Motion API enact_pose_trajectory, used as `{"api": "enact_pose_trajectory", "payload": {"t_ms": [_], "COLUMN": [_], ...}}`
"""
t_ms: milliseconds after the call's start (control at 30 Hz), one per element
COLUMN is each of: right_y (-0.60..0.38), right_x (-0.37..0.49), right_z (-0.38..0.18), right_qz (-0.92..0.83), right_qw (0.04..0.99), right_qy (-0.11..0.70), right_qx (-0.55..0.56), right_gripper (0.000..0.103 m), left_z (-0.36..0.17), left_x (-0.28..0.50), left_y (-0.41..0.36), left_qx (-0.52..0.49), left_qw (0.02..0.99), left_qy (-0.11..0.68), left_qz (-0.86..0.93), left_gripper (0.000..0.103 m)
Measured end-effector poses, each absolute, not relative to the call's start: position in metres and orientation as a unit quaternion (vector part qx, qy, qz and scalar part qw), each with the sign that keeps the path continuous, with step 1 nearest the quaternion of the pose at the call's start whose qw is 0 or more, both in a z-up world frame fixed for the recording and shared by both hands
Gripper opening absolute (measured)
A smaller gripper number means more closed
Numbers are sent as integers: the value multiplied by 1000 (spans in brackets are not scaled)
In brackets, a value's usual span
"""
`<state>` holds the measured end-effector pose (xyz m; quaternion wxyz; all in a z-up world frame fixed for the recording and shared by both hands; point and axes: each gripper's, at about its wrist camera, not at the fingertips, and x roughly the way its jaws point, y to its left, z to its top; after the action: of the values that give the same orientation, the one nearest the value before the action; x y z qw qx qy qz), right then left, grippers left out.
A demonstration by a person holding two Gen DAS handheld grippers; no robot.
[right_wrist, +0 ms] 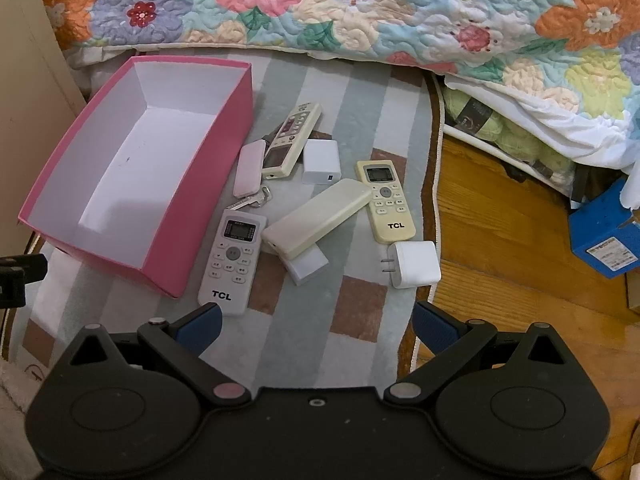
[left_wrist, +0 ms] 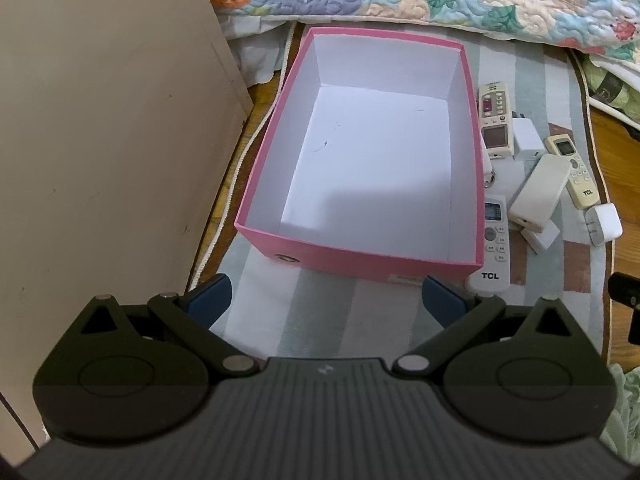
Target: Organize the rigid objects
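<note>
An empty pink box (left_wrist: 360,258) (right_wrist: 168,236) with a white inside stands on a striped rug. Right of it lie a white TCL remote (right_wrist: 233,260) (left_wrist: 494,240), a cream TCL remote (right_wrist: 386,200) (left_wrist: 576,174), a cream remote with a red screen (right_wrist: 292,140) (left_wrist: 495,118), a blank cream case (right_wrist: 316,218) (left_wrist: 540,190), a pink case with keys (right_wrist: 250,168), and white chargers (right_wrist: 414,264) (right_wrist: 321,161). My left gripper (left_wrist: 326,300) is open and empty, just short of the box's near wall. My right gripper (right_wrist: 316,322) is open and empty, near the white TCL remote.
A floral quilt (right_wrist: 320,4) hangs along the far side. A beige panel (left_wrist: 100,140) stands left of the box. Wooden floor (right_wrist: 500,240) lies right of the rug, with a blue box (right_wrist: 604,236) and green yarn (right_wrist: 500,128) under the bed.
</note>
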<state>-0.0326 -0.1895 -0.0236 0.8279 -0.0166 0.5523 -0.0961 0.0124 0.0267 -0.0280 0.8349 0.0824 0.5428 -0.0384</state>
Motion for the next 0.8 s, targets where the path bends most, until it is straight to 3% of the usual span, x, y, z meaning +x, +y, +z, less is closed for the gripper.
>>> {"api": "enact_pose_trajectory", "payload": {"t_ms": [800], "right_y": [-180], "right_x": [-33], "right_z": [-23], "right_qz": [-91], "right_qw": [831], "right_qy": [549], "right_qx": [-19], "right_gripper": [102], "left_z": [-21], "left_x": [10], "left_y": [31], "left_qx": [83], "left_qw": [852], "left_qy": [516], "left_qz": [-41], "left_gripper": [103]}}
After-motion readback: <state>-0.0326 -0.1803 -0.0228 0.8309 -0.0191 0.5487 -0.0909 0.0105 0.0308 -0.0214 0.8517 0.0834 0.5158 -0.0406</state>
